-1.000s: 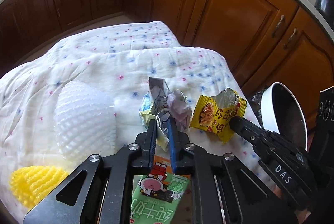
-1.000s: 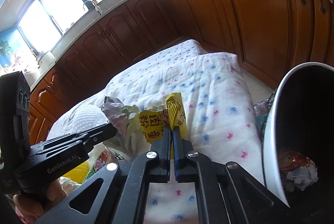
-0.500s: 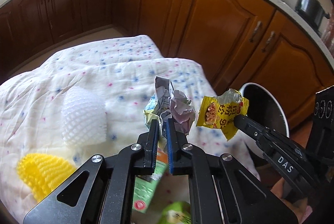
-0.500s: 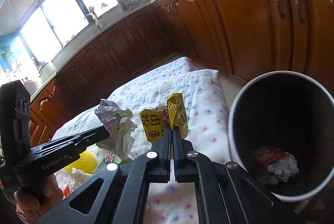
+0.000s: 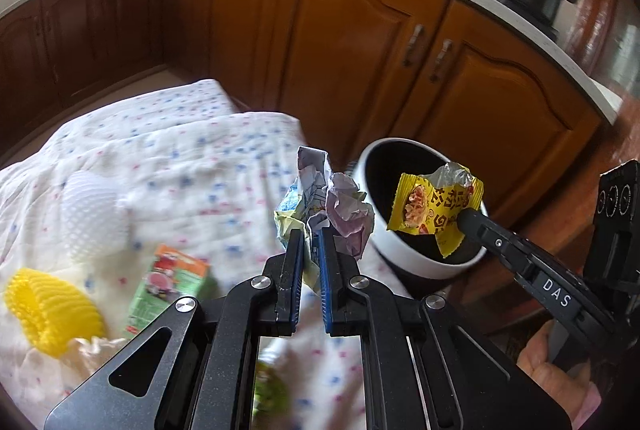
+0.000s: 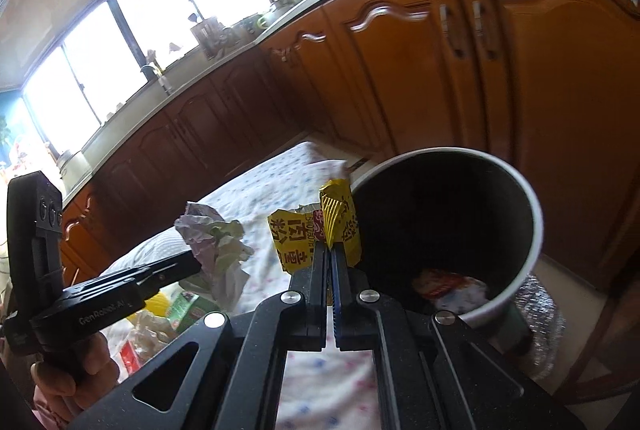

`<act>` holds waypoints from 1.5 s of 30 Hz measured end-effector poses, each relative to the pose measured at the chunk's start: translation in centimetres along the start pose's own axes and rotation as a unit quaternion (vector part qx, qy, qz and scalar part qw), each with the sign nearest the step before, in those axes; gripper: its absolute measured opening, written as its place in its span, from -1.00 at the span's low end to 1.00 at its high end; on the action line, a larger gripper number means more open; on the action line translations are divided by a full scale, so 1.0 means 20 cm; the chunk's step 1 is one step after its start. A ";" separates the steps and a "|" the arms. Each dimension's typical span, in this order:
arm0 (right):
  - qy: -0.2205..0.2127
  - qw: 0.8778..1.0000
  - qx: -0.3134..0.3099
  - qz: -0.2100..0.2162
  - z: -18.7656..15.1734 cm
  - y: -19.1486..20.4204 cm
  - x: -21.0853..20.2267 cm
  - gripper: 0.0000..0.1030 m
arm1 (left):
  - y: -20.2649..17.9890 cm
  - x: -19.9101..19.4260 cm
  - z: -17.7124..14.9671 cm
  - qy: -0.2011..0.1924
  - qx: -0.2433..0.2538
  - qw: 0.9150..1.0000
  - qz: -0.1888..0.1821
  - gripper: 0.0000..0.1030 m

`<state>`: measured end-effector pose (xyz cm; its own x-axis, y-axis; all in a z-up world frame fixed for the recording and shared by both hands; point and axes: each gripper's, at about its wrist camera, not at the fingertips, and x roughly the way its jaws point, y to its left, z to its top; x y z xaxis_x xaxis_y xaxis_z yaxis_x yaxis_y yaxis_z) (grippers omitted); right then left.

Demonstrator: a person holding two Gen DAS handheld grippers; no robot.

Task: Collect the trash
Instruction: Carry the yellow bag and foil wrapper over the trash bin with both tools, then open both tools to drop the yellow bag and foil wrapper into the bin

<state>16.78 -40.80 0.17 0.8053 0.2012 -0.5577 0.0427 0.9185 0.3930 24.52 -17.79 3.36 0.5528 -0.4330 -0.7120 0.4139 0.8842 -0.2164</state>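
My left gripper (image 5: 311, 236) is shut on a bunch of crumpled wrappers (image 5: 324, 199), held in the air just left of the white bin (image 5: 416, 262). It also shows in the right wrist view (image 6: 188, 266), with the wrappers (image 6: 216, 242). My right gripper (image 6: 330, 248) is shut on a yellow snack packet (image 6: 312, 226), held at the bin's (image 6: 516, 274) left rim. In the left wrist view the packet (image 5: 432, 209) hangs over the bin's dark opening, in the right gripper (image 5: 464, 218). Some trash (image 6: 448, 288) lies inside the bin.
On the flowered cloth (image 5: 180, 157) lie a white foam net (image 5: 94, 213), a yellow foam net (image 5: 48, 310) and a green carton (image 5: 168, 286). Wooden cabinets (image 5: 352, 41) stand behind. More wrappers (image 6: 148, 330) lie at the lower left of the right wrist view.
Both grippers have lifted their trash off the cloth and swung right toward the bin. The yellow packet has come from over the cloth to the bin's mouth.
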 end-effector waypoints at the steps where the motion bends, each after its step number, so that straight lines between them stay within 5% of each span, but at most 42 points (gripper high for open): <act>1: -0.001 1.000 0.005 -0.005 0.00 -0.03 -0.01 -0.97 | -0.03 0.01 0.00 0.001 0.003 1.000 -0.004 -0.87; 29: 0.014 0.995 0.022 -0.092 0.06 -0.34 0.02 -0.95 | -0.49 0.35 0.17 0.053 0.049 0.997 -0.033 -0.87; 35: 0.026 0.995 0.025 -0.092 0.07 -0.38 0.06 -0.84 | -0.53 0.47 0.20 0.079 0.054 0.995 -0.036 -0.81; 39: 0.025 0.995 0.042 -0.091 0.05 -0.42 0.06 -0.51 | -0.54 0.50 0.19 0.086 0.054 0.994 -0.034 -0.75; 45: 0.017 0.995 0.055 -0.083 0.02 -0.42 0.02 -0.35 | -0.52 0.50 0.18 0.087 0.045 0.995 -0.035 -0.56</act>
<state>16.99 -48.69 -3.05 0.7614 0.0631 -0.6452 0.2392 0.8977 0.3701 28.29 -31.96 0.90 0.3895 -0.4499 -0.8036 0.5148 0.8299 -0.2151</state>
